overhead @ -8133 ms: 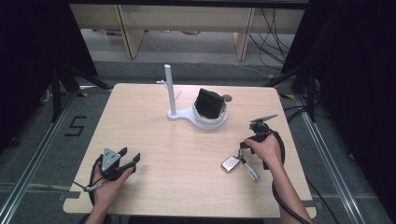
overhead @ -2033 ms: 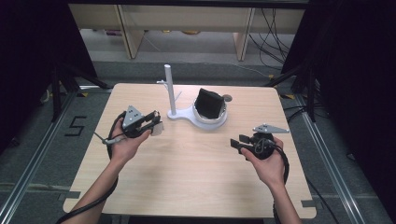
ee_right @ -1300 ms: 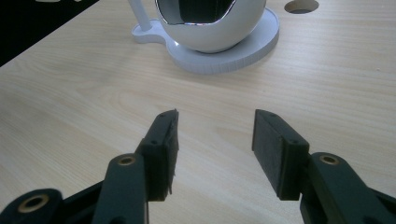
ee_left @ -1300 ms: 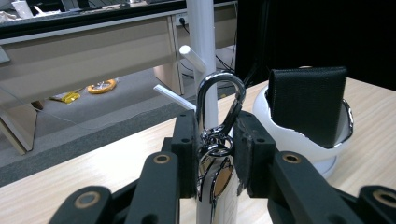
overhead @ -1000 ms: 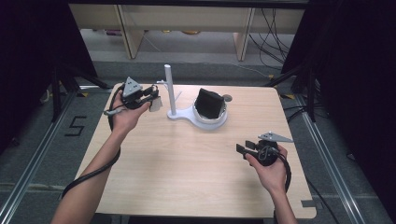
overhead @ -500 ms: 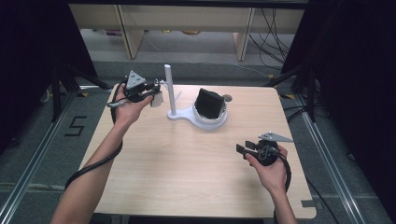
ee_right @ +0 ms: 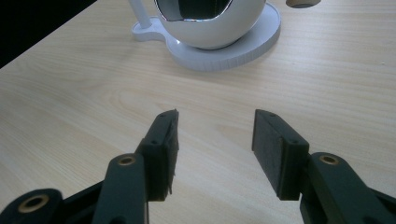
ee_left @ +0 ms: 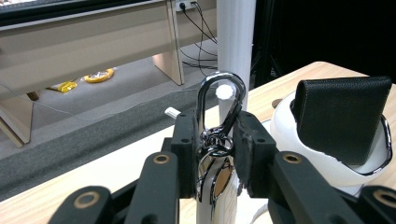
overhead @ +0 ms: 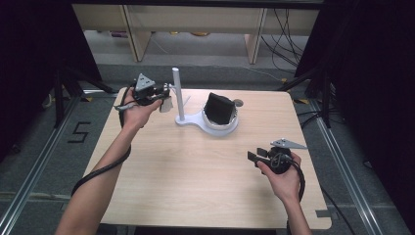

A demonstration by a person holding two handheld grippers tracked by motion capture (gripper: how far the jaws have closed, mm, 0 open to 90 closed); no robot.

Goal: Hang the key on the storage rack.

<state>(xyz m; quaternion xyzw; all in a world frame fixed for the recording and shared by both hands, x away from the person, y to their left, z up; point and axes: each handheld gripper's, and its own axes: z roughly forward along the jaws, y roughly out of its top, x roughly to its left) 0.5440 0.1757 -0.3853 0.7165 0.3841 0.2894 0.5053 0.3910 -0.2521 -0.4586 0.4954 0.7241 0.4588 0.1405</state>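
Observation:
My left gripper (overhead: 165, 99) (ee_left: 215, 140) is shut on a bunch of keys (ee_left: 215, 175) with a silver carabiner (ee_left: 220, 100) on top. It holds them at the far left of the table, close beside the white post (overhead: 176, 93) (ee_left: 236, 37) of a stand. Through the carabiner's loop I see a small white peg (ee_left: 223, 91) on the post. A black wallet (overhead: 219, 107) (ee_left: 343, 119) leans in the stand's white bowl (overhead: 230, 128) (ee_left: 285, 126). My right gripper (overhead: 253, 157) (ee_right: 215, 140) hovers open over bare table at the right, jaws pointing toward the stand's base (ee_right: 243, 49).
The light wooden table (overhead: 195, 171) ends in edges at left, right and front. A round grommet (overhead: 238, 103) sits behind the bowl. Shelving and cables (overhead: 284, 29) lie beyond the far edge. Cables trail from both grippers along the forearms.
The keys lay by the right hand at first; the left gripper now holds them and has gone from the front left up to the post. Over the last second it only edged closer.

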